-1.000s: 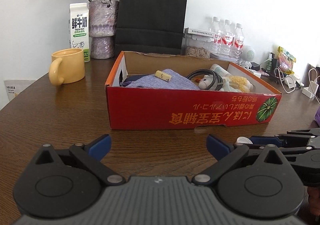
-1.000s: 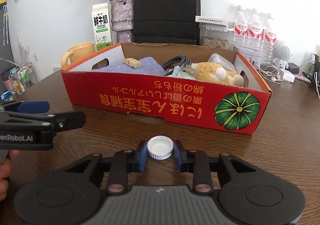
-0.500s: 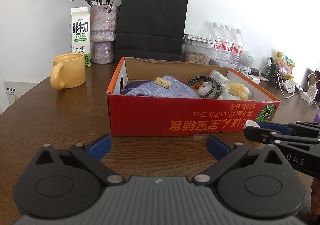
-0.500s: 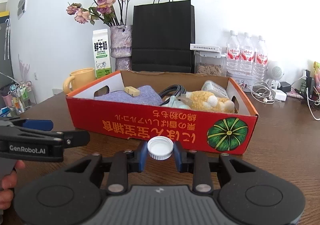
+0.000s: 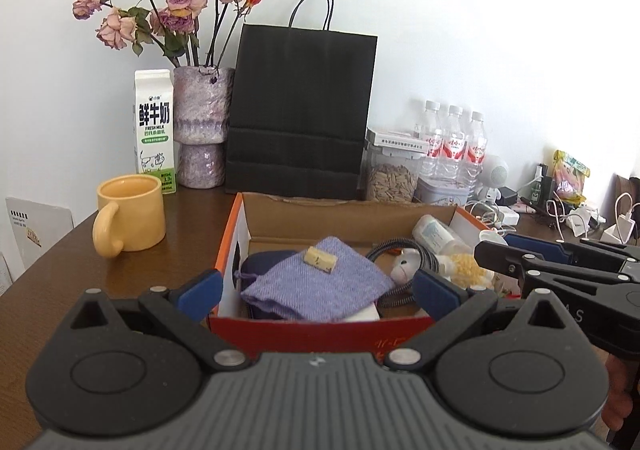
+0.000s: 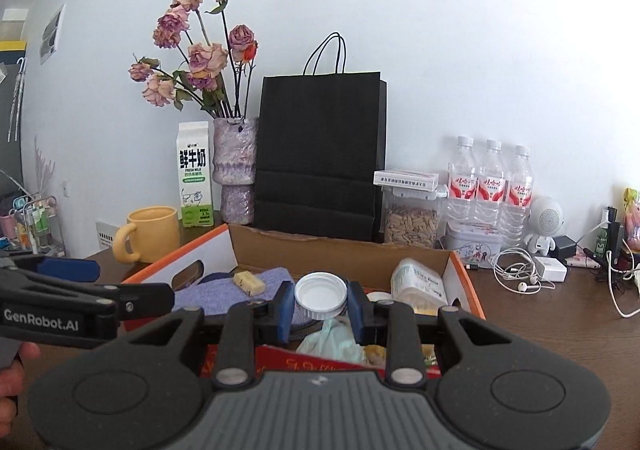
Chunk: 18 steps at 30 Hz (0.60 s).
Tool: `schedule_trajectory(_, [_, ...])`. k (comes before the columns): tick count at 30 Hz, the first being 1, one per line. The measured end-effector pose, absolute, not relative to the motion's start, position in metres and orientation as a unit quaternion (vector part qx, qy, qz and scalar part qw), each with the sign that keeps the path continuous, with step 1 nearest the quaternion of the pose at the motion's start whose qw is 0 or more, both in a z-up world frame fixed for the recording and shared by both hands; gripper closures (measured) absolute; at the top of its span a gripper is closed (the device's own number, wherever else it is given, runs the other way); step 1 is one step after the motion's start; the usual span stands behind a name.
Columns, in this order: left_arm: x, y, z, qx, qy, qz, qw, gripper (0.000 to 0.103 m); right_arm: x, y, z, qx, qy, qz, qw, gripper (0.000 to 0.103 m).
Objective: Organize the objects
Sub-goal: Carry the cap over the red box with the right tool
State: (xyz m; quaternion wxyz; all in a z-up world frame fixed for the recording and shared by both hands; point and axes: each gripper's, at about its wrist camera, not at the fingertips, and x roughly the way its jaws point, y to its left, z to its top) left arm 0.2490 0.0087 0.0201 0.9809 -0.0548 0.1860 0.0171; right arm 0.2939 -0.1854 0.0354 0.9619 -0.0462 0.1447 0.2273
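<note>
My right gripper (image 6: 321, 304) is shut on a white bottle cap (image 6: 321, 296), held flat between its blue pads above the front wall of the red cardboard box (image 6: 280, 360). From the left wrist view the right gripper (image 5: 496, 246) comes in from the right with the cap (image 5: 491, 237) over the box's right part. My left gripper (image 5: 316, 292) stands wide open and empty in front of the box (image 5: 320, 334). Inside lie a purple cloth pouch (image 5: 320, 286) with a small yellow block (image 5: 321, 260) on it, a plush toy (image 5: 408, 266), a coiled cable and a small bottle (image 5: 434, 232).
Behind the box stand a yellow mug (image 5: 132, 211), a milk carton (image 5: 155, 129), a vase of dried roses (image 5: 202, 129), a black paper bag (image 5: 300, 117), a jar of seeds (image 5: 392, 177) and three water bottles (image 5: 454, 141). Chargers and earphone cables (image 6: 520, 270) clutter the table's right side.
Both grippers have risen from table height; each view now looks over the box's front wall into it. The cap stayed gripped and went up with the right gripper.
</note>
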Motion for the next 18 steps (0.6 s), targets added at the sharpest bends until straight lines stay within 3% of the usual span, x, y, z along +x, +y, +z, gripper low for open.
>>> schedule_trajectory(18, [0.334, 0.013, 0.018, -0.068, 0.182, 0.022, 0.981, 0.000, 0.384, -0.180, 0.029, -0.034, 0.152, 0.225, 0.962, 0.076])
